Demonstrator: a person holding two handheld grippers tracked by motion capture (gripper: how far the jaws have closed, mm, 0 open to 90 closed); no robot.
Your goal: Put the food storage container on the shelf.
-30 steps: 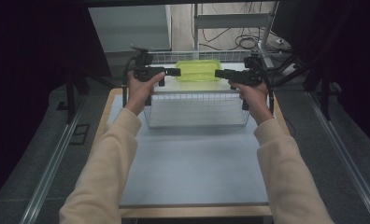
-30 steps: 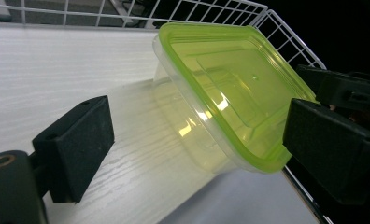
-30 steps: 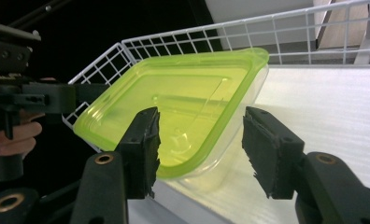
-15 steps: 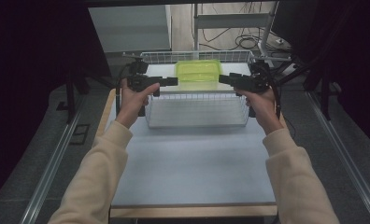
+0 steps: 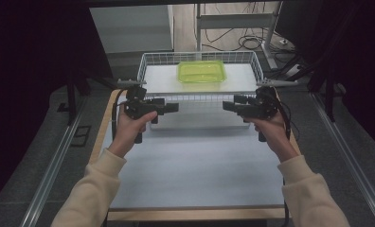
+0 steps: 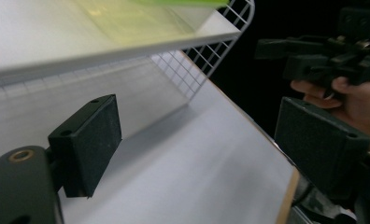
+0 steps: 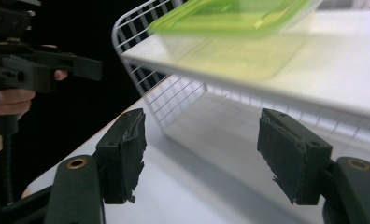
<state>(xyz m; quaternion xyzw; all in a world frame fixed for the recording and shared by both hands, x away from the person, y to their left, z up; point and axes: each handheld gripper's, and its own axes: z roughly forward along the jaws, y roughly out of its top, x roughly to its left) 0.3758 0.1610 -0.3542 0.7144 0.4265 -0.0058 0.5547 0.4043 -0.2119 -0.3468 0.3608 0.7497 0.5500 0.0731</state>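
Note:
A green see-through lidded container [image 5: 201,72] rests on the white upper shelf of a wire basket [image 5: 200,56] at the table's far end; its underside also appears in the right gripper view [image 7: 230,18]. My left gripper [image 5: 174,108] hovers in front of the basket's left corner, its jaws wide [image 6: 202,135], having just closed slightly with nothing between them. My right gripper [image 5: 228,106] hovers opposite, facing it, and its jaws [image 7: 206,149] have just been opening, also around nothing. Both grippers are well clear of the container.
The white tabletop [image 5: 195,165] stretches between the basket and the wooden front edge. Metal rails run along both sides. Behind the basket are a table frame and floor cables [image 5: 252,42]. The basket's lower level sits under the shelf.
Both grippers have drawn back from the sides of the green container toward the person and a little lower. The container stays in place on the shelf.

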